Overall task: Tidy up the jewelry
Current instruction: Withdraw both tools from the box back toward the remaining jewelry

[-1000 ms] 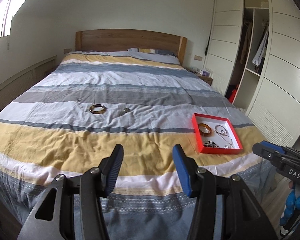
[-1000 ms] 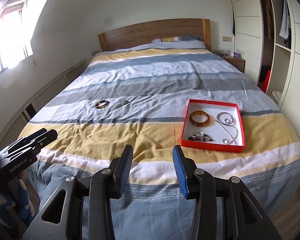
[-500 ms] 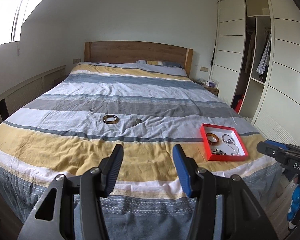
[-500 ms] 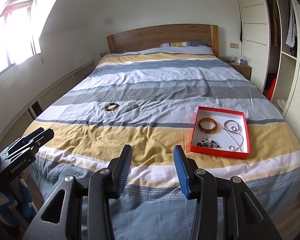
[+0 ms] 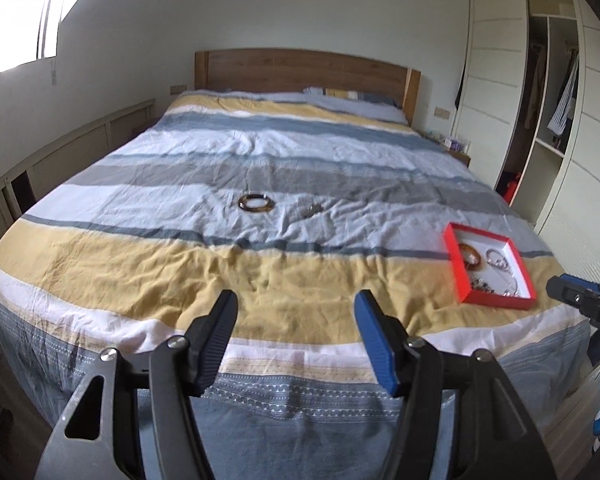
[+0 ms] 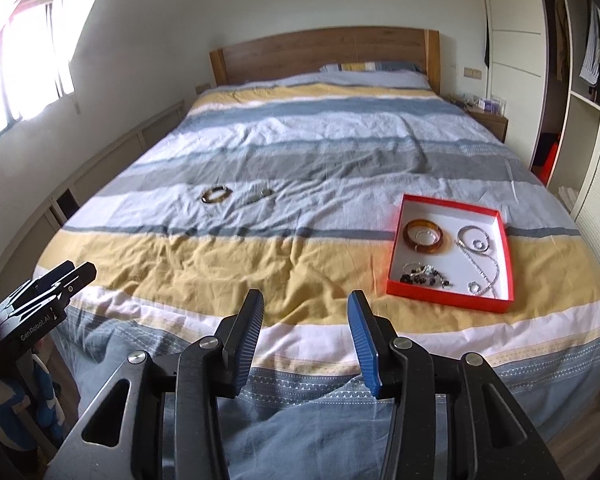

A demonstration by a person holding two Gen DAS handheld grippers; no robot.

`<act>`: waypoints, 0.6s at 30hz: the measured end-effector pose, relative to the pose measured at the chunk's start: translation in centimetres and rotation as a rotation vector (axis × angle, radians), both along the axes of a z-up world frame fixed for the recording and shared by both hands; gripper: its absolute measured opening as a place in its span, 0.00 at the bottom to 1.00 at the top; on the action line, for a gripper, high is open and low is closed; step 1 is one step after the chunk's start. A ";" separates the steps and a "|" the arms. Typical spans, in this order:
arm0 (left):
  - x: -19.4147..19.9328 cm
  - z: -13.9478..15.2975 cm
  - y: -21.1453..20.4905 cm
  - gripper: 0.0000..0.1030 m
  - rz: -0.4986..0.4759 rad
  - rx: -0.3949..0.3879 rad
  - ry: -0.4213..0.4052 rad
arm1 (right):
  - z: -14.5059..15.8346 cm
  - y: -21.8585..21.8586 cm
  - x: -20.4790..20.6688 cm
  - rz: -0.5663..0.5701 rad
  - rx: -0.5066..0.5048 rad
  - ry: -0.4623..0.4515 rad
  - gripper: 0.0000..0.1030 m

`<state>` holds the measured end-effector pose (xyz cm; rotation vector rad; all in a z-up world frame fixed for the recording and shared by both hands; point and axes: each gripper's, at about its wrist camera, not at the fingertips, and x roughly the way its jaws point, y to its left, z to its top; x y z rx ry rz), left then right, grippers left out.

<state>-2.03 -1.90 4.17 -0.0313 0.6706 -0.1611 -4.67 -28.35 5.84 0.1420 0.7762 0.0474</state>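
partly done: red box (image 6: 504, 240) near the bed's (image 6: 220, 264) foot-right corner already holds an amber bangle (image 6: 423, 236), chains and beads. left: a brown bangle (image 5: 254, 203) and a small silver piece (image 5: 313, 210) lie loose mid-bed. left gripper (image 5: 296, 334) has just been opening, spread wide, nothing between. right gripper (image 6: 305, 328) spread, empty.

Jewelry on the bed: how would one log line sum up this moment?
left claw: open, just widened, empty | right claw: open, empty | brown bangle: loose on bed | red tray: partly filled
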 end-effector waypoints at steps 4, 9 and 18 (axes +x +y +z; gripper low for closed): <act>2.5 -3.5 0.8 0.57 -0.003 0.005 0.112 | -2.5 0.1 2.6 0.001 0.009 0.069 0.42; 6.6 -7.1 2.3 0.57 0.020 0.007 0.200 | -5.3 0.5 6.6 0.023 0.016 0.141 0.42; 18.8 -8.5 2.7 0.57 -0.050 0.005 0.180 | -8.7 2.6 19.3 0.136 0.035 0.170 0.42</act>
